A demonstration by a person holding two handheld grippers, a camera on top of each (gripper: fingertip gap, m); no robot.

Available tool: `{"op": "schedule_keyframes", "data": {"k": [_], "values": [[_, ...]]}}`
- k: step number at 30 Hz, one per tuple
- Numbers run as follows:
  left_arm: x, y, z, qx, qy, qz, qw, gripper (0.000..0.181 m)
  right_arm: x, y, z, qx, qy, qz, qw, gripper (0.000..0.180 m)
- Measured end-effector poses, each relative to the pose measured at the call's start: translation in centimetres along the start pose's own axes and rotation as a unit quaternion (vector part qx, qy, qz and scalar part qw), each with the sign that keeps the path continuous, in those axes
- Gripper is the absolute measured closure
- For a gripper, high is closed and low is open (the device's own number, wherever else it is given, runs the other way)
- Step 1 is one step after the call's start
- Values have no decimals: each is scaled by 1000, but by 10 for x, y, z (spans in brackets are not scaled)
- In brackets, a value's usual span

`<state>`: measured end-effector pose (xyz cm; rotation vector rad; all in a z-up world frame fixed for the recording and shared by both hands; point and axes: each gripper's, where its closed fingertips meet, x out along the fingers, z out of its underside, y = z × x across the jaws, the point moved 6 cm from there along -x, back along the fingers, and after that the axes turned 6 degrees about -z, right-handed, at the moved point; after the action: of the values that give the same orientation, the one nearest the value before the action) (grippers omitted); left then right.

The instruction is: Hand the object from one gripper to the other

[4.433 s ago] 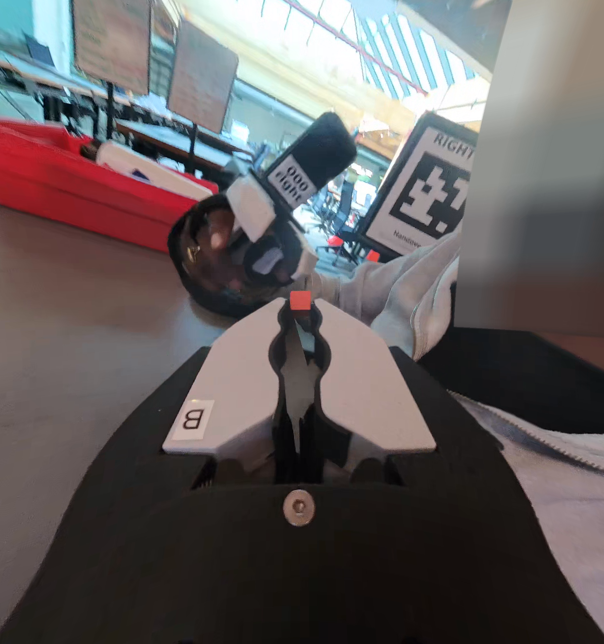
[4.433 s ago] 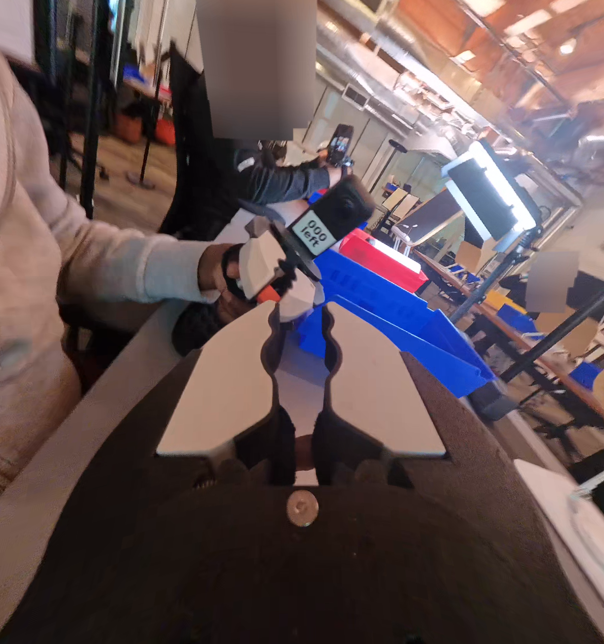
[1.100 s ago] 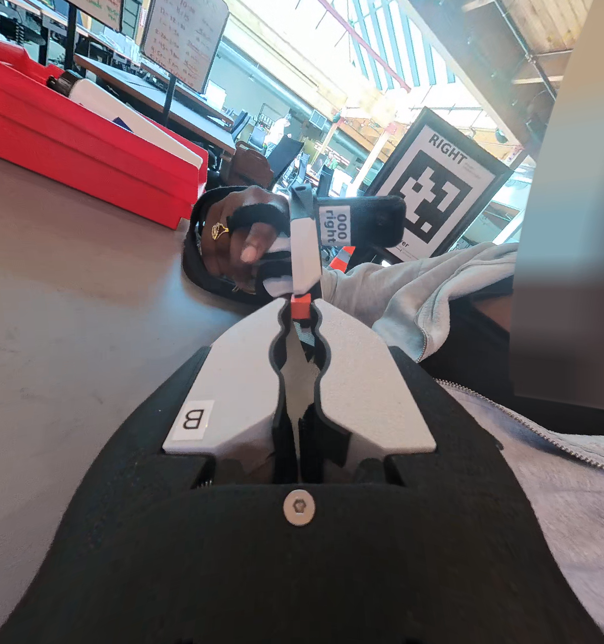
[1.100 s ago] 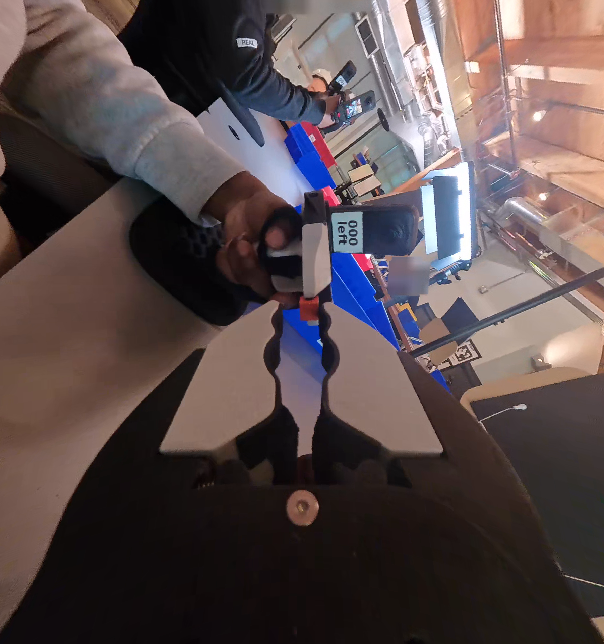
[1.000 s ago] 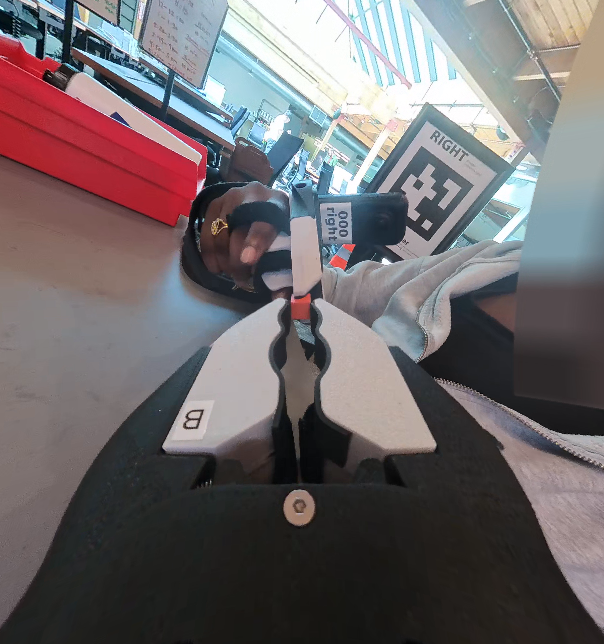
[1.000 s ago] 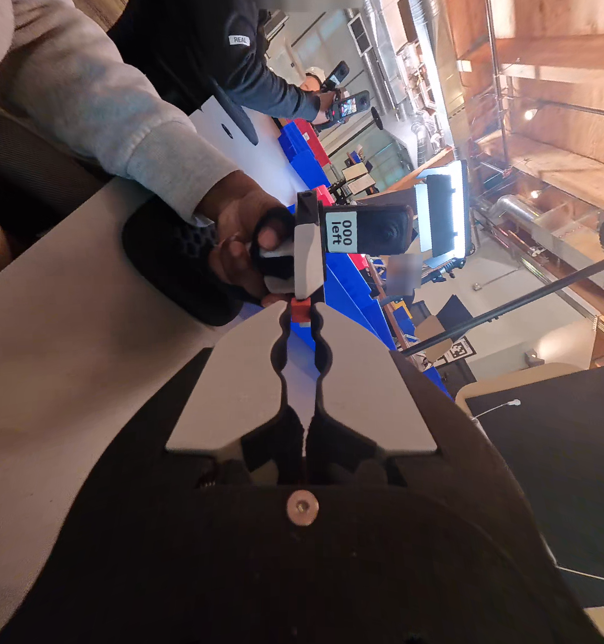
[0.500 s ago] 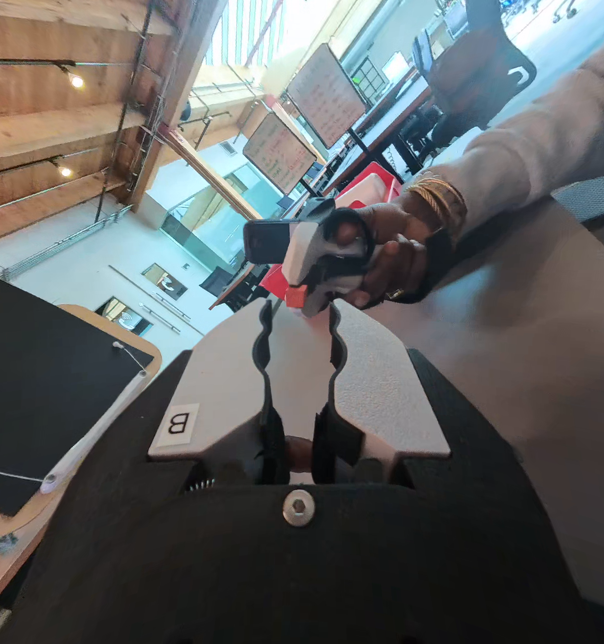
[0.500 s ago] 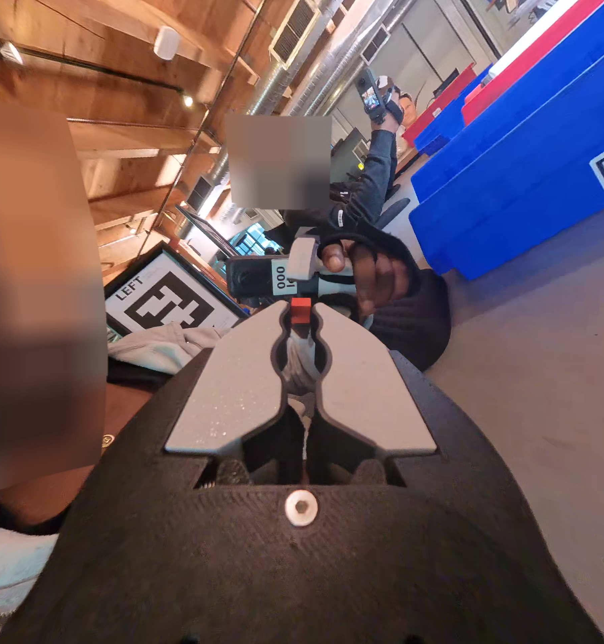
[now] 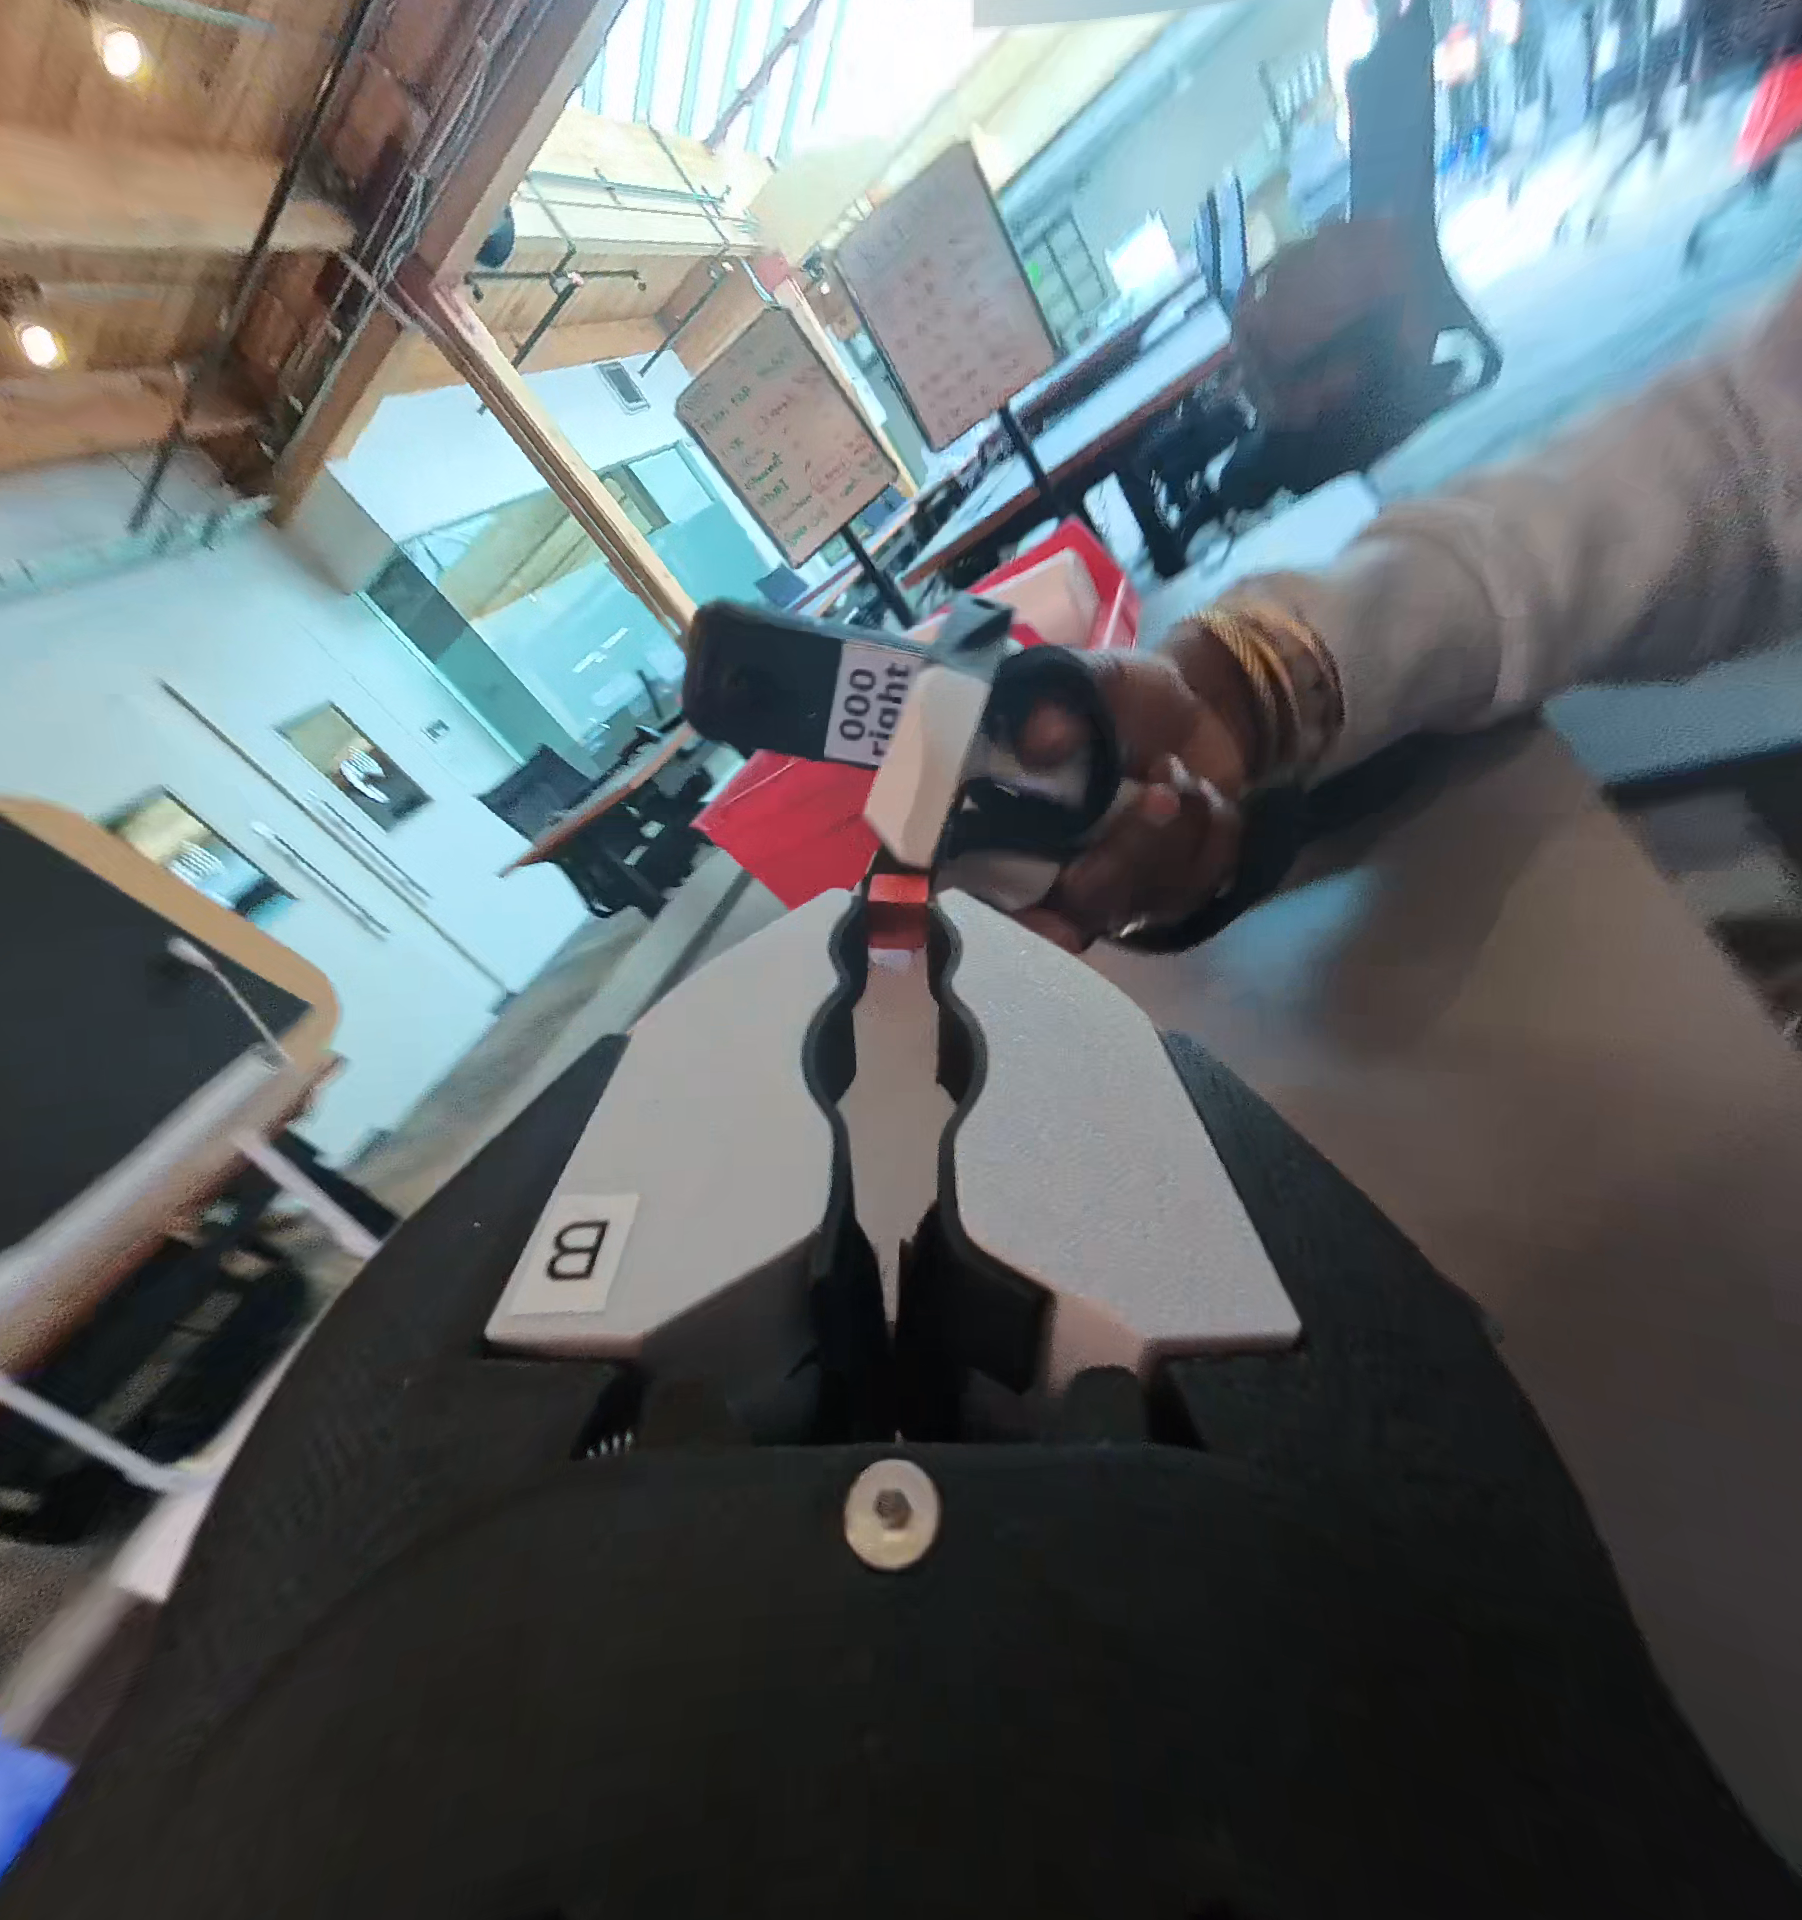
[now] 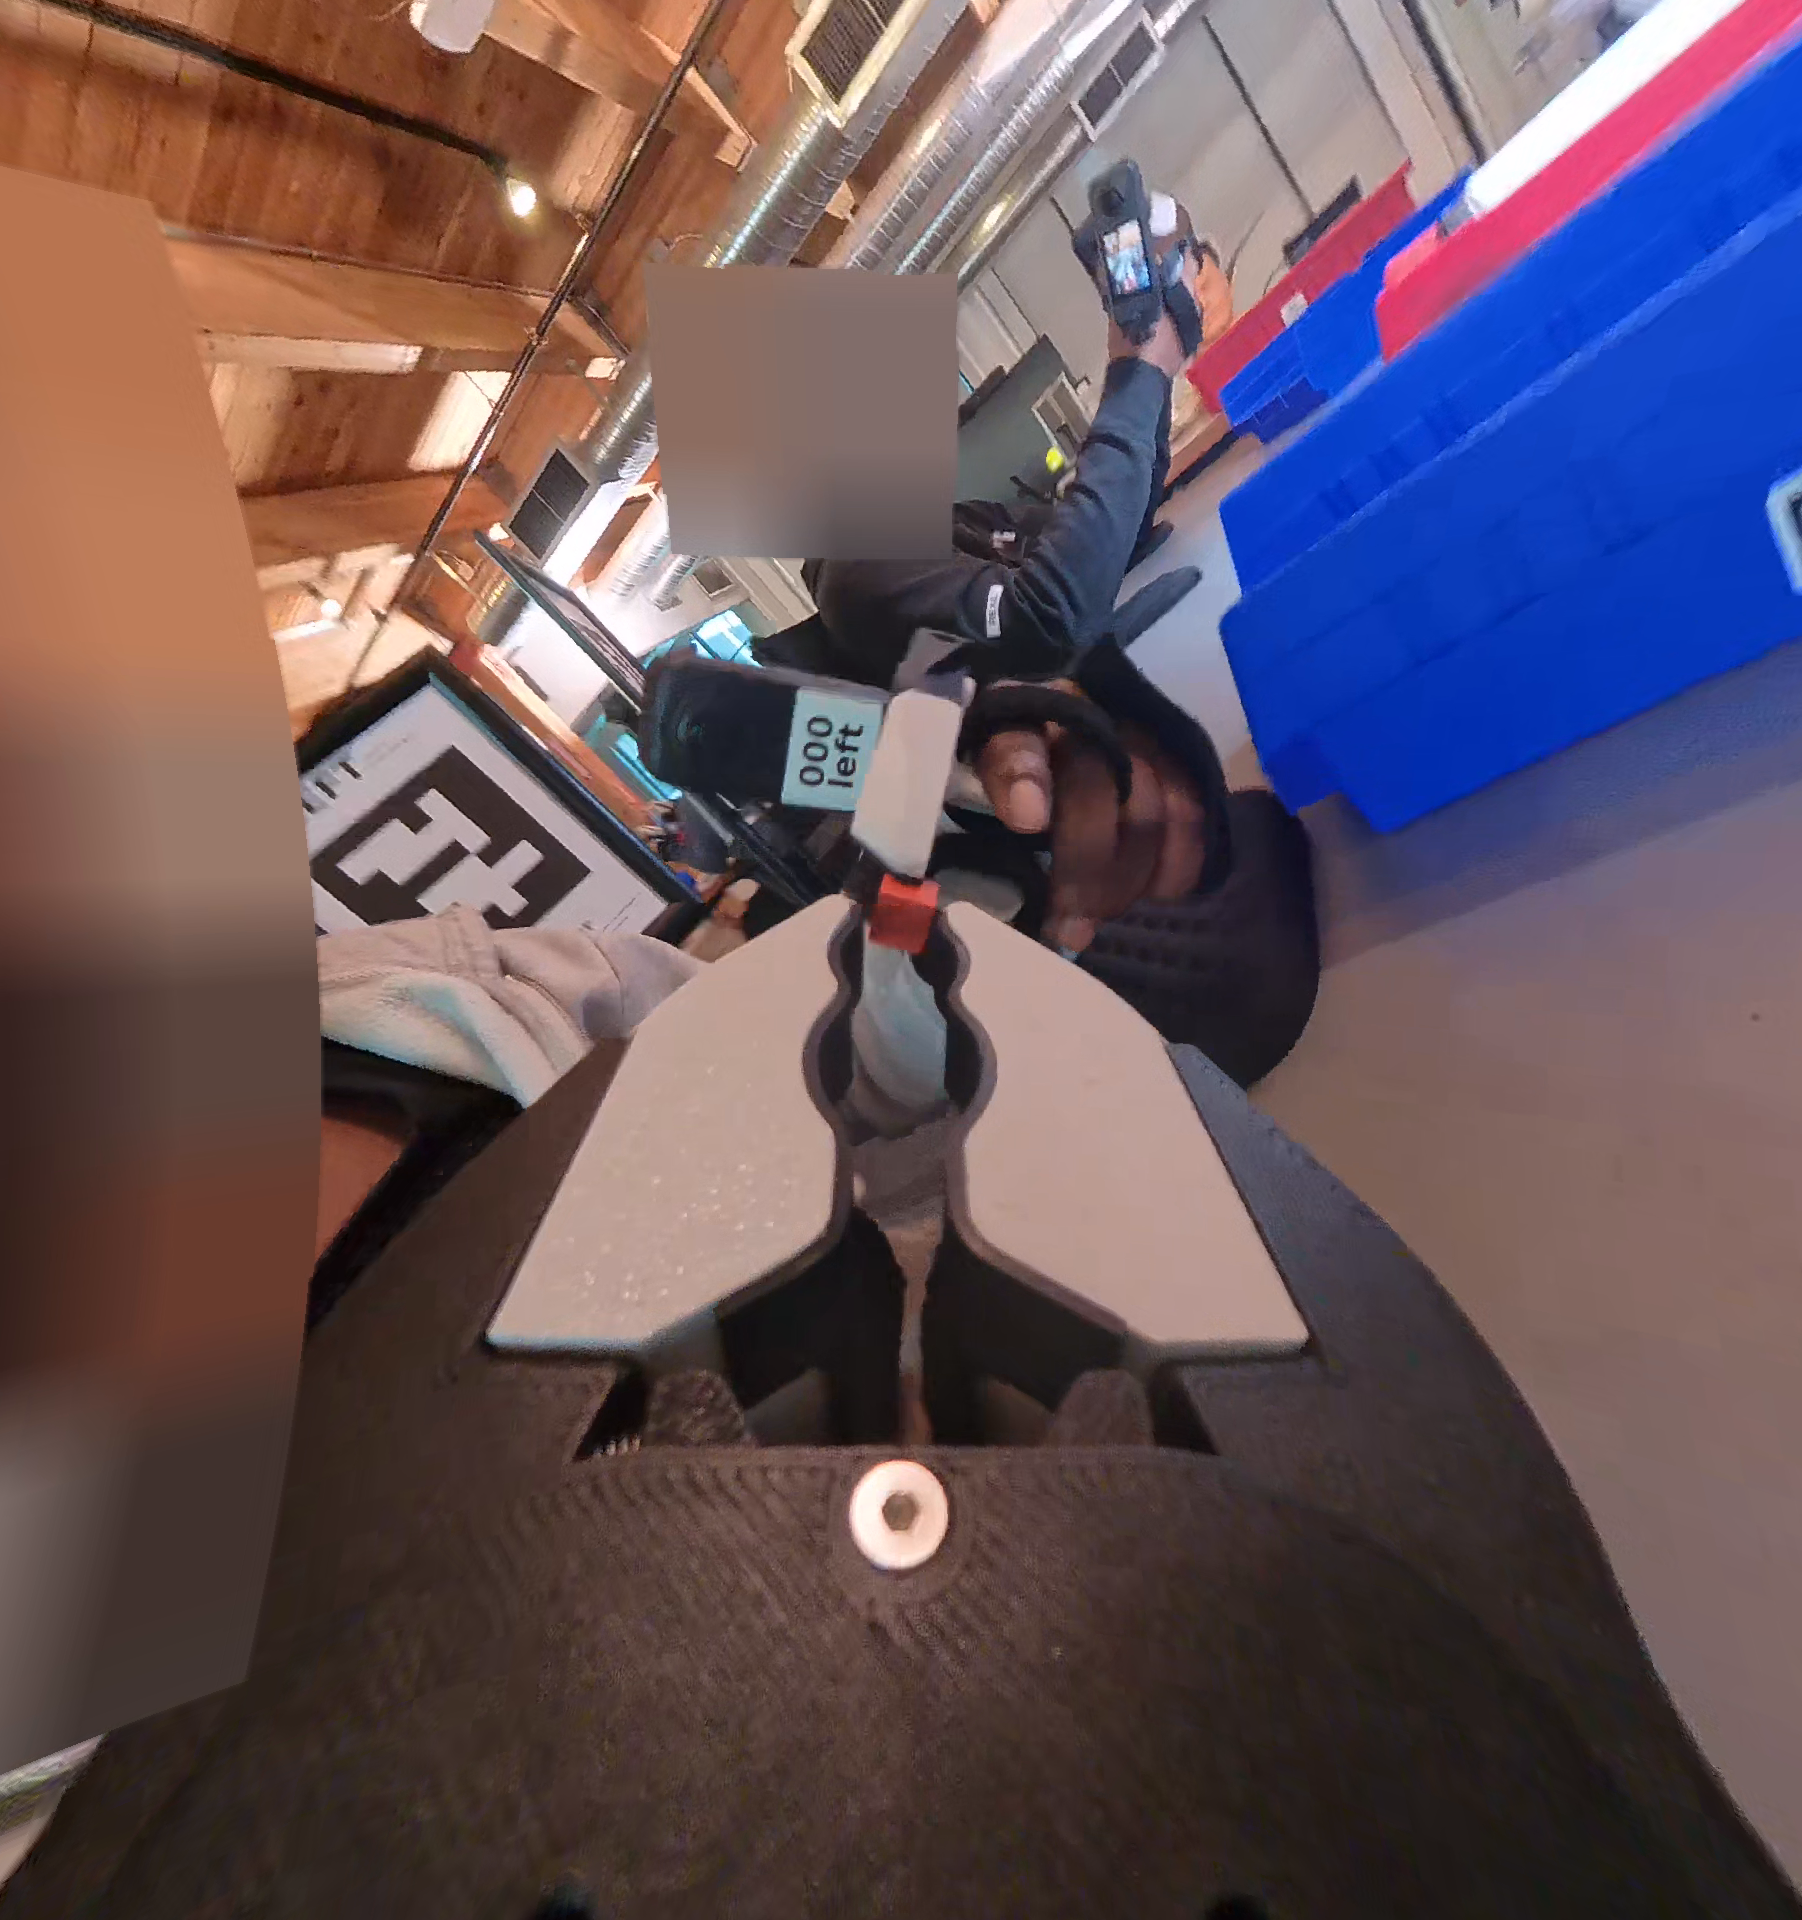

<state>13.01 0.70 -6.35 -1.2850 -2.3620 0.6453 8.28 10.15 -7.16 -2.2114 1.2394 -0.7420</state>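
A small red cube [image 9: 895,902] sits between the tips of both grippers, held above the grey table [image 9: 1499,1091]. My left gripper [image 9: 895,916] is shut on it. In the right wrist view the cube [image 10: 902,912] sits tilted between the tips of my right gripper [image 10: 899,920], whose jaws stand slightly apart, with a thin dark gap on the cube's left side. The two grippers meet tip to tip, each edge-on to the other: the right one [image 9: 923,769] in the left wrist view, the left one [image 10: 907,790] in the right wrist view.
Blue bins [image 10: 1551,499] stand on the table to the right. A red bin [image 9: 803,831] lies behind the right gripper. A framed black-and-white marker board [image 10: 440,842] and a grey sleeve [image 10: 481,987] are at the left. Another person holds up a camera [image 10: 1125,260] behind. My left and right fingertips are right by each other.
Half a second ago the left gripper was open in front of the cube and the right was shut on it. Now the left has shut on the cube and the right jaws have loosened.
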Motion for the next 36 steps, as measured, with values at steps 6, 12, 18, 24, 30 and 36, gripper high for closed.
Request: {"op": "schedule_keyframes", "data": {"k": [6,12,18,24,30,36], "values": [[-8,-23,10,-418,7,129,899,171,0,-24,-2,-460,-63,170,869,151],[-2,-6,19,-509,-39,223,830,171,14,-32,24,-705,-148,223,657,157],[-3,-1,16,-513,-36,247,821,171,16,-25,31,-724,-185,227,625,162],[-2,-7,10,-448,-3,201,871,155,17,-26,23,-688,-154,237,668,169],[-4,-3,-3,31,32,-21,999,136,2,-13,-7,-171,2,71,983,170],[0,5,4,66,2,0,998,155,-1,3,1,25,-2,0,1000,170]]}}
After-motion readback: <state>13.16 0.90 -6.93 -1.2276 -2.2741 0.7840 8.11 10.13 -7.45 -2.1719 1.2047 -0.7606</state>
